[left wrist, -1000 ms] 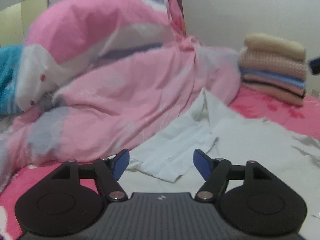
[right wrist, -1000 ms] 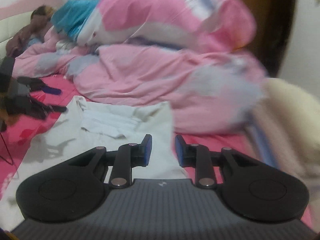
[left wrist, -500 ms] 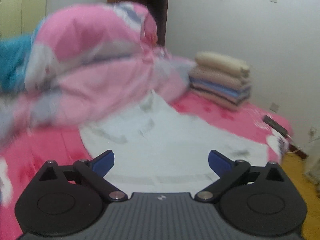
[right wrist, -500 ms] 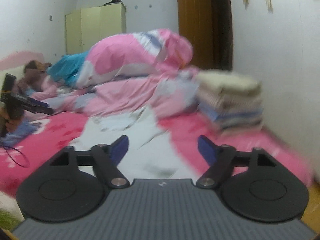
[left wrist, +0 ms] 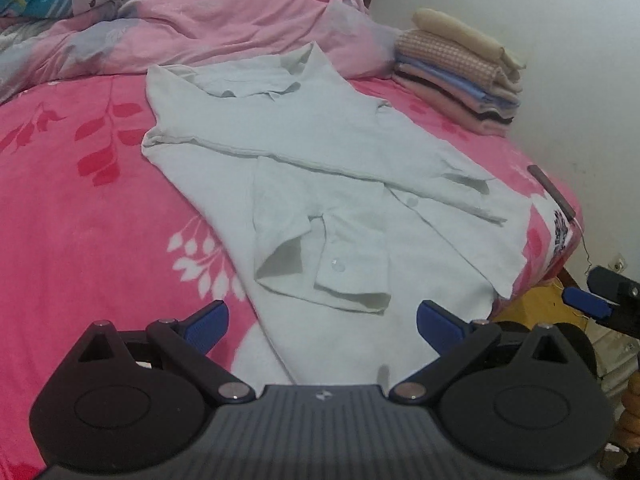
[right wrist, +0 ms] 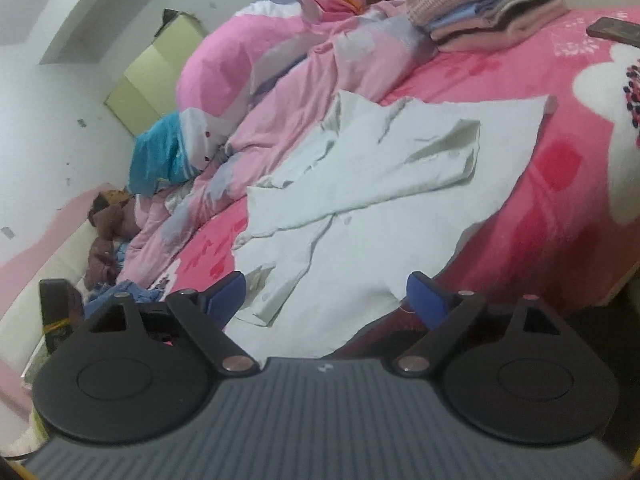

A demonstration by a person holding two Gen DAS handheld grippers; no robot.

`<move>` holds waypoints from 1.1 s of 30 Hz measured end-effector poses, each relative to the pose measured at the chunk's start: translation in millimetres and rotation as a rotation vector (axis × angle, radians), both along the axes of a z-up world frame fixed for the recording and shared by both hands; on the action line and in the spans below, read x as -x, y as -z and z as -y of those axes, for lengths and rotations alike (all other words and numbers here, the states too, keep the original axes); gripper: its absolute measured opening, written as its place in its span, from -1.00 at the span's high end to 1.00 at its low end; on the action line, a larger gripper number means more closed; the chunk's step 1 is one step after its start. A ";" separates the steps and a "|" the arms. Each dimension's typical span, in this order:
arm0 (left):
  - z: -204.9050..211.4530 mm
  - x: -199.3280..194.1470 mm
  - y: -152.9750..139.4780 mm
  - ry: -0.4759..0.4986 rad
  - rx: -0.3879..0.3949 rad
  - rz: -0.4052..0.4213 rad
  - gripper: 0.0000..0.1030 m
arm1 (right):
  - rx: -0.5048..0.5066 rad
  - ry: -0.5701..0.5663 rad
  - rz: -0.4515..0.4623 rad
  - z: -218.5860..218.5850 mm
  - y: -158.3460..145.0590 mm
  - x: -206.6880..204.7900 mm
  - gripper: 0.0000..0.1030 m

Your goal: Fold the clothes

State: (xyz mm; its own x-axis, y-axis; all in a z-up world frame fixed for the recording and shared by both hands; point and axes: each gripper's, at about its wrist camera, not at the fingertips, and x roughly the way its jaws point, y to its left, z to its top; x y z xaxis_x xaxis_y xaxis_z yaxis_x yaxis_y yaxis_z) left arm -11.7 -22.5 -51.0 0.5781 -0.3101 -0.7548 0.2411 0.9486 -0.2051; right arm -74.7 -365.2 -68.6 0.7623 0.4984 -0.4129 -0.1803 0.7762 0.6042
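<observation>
Shirt: pale shirt [left wrist: 320, 148] lying flat on the pink bedspread [left wrist: 80, 208], toward the right side of the bed. Both sleeves are crossed over the front, button placket facing up.

Which way it points: collar at the far end, right up against the pink duvet [left wrist: 192, 20]. Hem at the near end, under the grippers. So the long axis runs near to far, slanted a bit, with the hem swinging toward the bed's right edge.

Edges: the near right corner of the hem reaches that right edge, maybe hanging over a little, hard to say.

Open room: lots of bare bedspread left of the shirt. On the far right it's tighter, with a stack of folded clothes [left wrist: 460, 76] by the wall, and a dark flat thing [right wrist: 614, 30] lying near that edge.

Left gripper [left wrist: 322, 322]: jaws spread wide, holding nothing, hovering over the hem.

Right gripper [right wrist: 322, 296]: same deal, blue pads [right wrist: 424, 294] well apart and empty, over the near right corner of the shirt.
</observation>
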 end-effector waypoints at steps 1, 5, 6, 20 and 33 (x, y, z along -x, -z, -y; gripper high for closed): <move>0.1 1.3 1.7 0.002 -0.004 0.002 -0.96 | 0.005 0.012 0.000 -3.8 2.0 0.1 -0.82; -2.0 2.3 5.7 0.026 -0.008 0.019 -0.99 | 0.028 0.078 0.022 -14.3 8.7 3.5 -0.97; -3.3 2.1 7.2 0.037 -0.003 0.025 -0.99 | 0.039 0.100 0.022 -16.6 10.1 3.7 -0.97; -20.6 -2.8 21.6 0.112 0.007 0.076 -0.99 | 0.293 0.202 0.097 -63.3 5.7 6.8 -0.97; -80.5 3.0 -26.3 -0.109 -0.191 0.239 -0.99 | 0.230 0.050 0.159 -81.0 -2.7 -4.1 -0.97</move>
